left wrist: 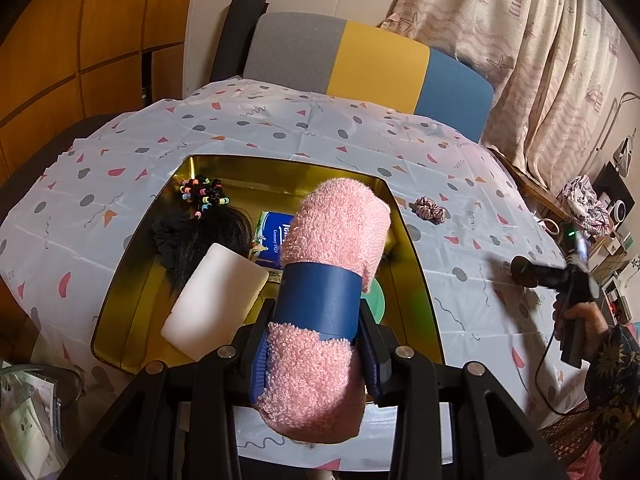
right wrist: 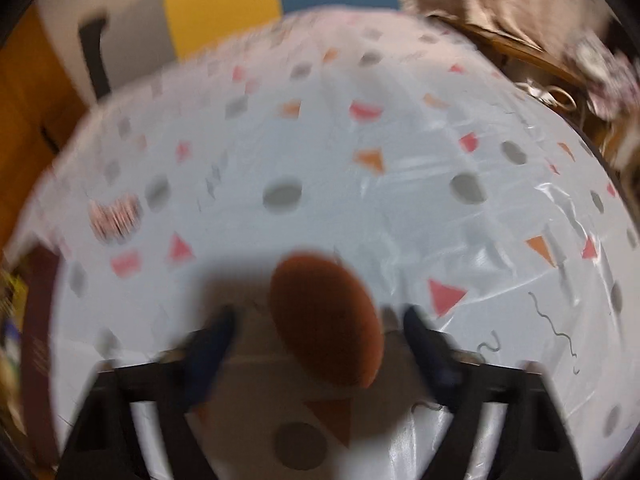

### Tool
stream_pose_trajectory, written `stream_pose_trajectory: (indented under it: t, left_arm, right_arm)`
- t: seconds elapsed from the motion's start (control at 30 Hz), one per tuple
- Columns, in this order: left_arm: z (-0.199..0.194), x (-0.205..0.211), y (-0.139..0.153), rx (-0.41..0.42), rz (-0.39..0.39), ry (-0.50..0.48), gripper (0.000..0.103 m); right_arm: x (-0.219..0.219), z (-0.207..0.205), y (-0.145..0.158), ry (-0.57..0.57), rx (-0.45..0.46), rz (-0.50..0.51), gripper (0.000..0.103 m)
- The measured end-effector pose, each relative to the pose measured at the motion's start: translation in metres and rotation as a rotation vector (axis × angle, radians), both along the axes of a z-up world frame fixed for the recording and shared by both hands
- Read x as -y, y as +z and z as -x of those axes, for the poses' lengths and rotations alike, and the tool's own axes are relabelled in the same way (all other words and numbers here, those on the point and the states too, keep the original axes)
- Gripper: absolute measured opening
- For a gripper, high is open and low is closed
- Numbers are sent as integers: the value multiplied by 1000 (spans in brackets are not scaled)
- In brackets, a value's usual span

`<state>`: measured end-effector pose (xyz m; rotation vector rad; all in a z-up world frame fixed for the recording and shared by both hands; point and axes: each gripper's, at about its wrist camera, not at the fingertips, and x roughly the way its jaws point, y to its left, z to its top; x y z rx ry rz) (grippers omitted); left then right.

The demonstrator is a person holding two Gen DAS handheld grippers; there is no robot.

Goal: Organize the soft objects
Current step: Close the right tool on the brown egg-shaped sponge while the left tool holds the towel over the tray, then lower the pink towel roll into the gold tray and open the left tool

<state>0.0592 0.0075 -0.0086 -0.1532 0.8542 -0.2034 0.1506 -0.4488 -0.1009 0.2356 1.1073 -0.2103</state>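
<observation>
My left gripper (left wrist: 316,336) is shut on a rolled pink towel (left wrist: 332,240) with a blue paper band, held over the gold tin (left wrist: 416,248). The tin holds a white sponge block (left wrist: 216,300), a black hairpiece (left wrist: 200,240), beaded hair ties (left wrist: 202,192), a blue packet (left wrist: 276,236) and a green item (left wrist: 376,296). A pink scrunchie (left wrist: 430,210) lies on the cloth right of the tin; it shows blurred in the right wrist view (right wrist: 116,216). My right gripper (right wrist: 320,328) is open, its fingers on either side of a brown oval sponge (right wrist: 324,320) on the cloth.
The table wears a white cloth (left wrist: 280,128) with coloured shapes. A grey, yellow and blue chair back (left wrist: 368,64) stands behind it. Curtains (left wrist: 540,40) hang at the right. Papers (left wrist: 28,420) lie at the lower left. The right wrist view is motion-blurred.
</observation>
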Motion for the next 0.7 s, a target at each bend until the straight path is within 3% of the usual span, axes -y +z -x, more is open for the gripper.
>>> stream_pose_trajectory:
  t: [0.03,0.2,0.37,0.7]
  left_arm:
    - [0,0,0,1,0,0,37]
    - [1,-1,0,4,-4,0,37]
    - [2,-2,0,1,-19,8,37]
    - [5,0,5,35,-105,23,37]
  right_arm:
    - [-3,-1,-3,1,-11,53,44]
    - [-11,-3,-4,50,-5,110,42]
    - [-4,-3,-5,31,-5,72,45]
    - [-12,-2,-4,33,1,98,52]
